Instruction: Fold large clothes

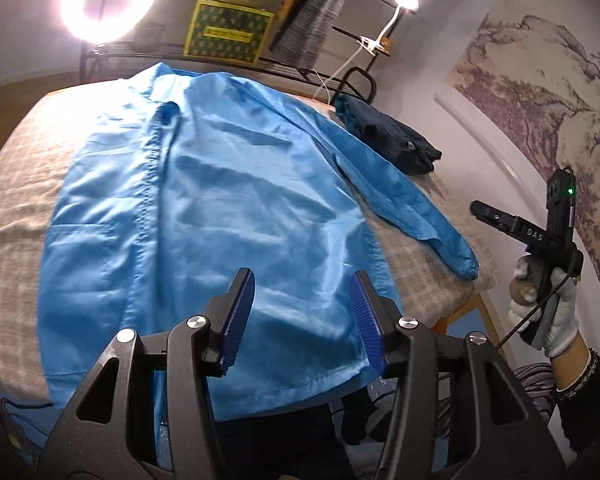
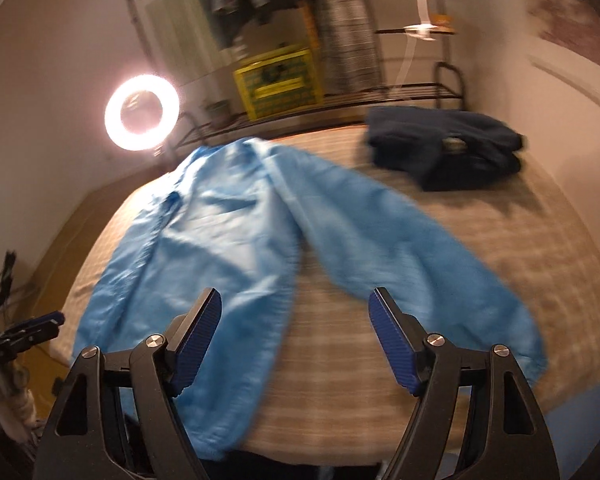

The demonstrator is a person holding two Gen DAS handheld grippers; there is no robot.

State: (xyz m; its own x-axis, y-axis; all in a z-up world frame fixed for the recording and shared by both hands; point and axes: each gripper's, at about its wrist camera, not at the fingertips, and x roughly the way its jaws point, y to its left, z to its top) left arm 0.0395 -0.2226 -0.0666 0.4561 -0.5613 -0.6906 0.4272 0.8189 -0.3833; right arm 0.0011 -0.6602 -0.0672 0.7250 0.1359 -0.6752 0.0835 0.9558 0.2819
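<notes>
Lying spread face-up across the checked beige tablecloth [image 1: 15, 184], the shiny light-blue long-sleeved jacket [image 1: 203, 208] has its collar toward the far shelving and its hem hanging over the near edge. One sleeve [image 1: 412, 216] stretches out diagonally to the jacket's right side, cuff near the table corner; the other sleeve cannot be made out. A folded dark navy garment [image 2: 448, 144] sits well apart at the far right corner, apparently already dealt with.

Both tools hang above the fabric with nothing between their pads. The left gripper [image 1: 302, 312] hovers over the hem with its jaws spread, and the right gripper [image 2: 295, 340] is likewise released, poised between the jacket's body and the outstretched sleeve; its view is blurred.

Folding of this jacket seems only at its start: the garment is flattened but no fold is made yet. The next move likely calls for the right gripper to pinch the sleeve near its cuff and carry it across the chest, while the left gripper pins or lifts the hem. The slippery cloth may slide, so a firm bite on a single layer matters.
</notes>
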